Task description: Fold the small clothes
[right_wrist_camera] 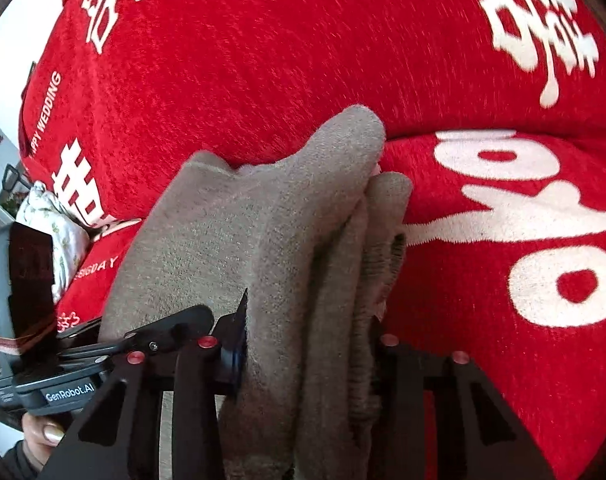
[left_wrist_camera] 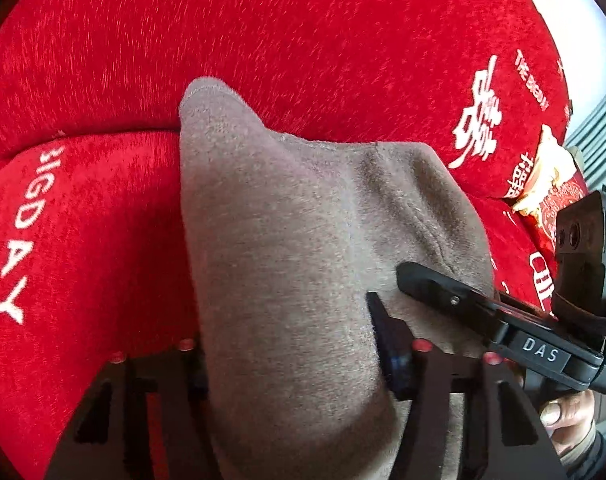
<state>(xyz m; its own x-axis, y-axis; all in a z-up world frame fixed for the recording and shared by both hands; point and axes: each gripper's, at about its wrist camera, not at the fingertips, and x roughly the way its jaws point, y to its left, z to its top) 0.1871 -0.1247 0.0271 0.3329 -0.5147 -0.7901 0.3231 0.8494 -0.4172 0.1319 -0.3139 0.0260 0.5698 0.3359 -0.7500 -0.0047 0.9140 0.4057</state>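
Both hand-held grippers, left and right, are pinching the grey garment, which is stretching lengthwise away from them over the red sofa.

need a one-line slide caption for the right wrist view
Right gripper shut on a bunched grey garment over a red lettered cover, left gripper alongside.

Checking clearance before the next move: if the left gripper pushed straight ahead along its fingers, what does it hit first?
The left gripper is already shut on the grey garment, which fills the line ahead. Beyond the cloth's far tip, the red sofa cover at the seat-back crease comes next; depth is unclear.
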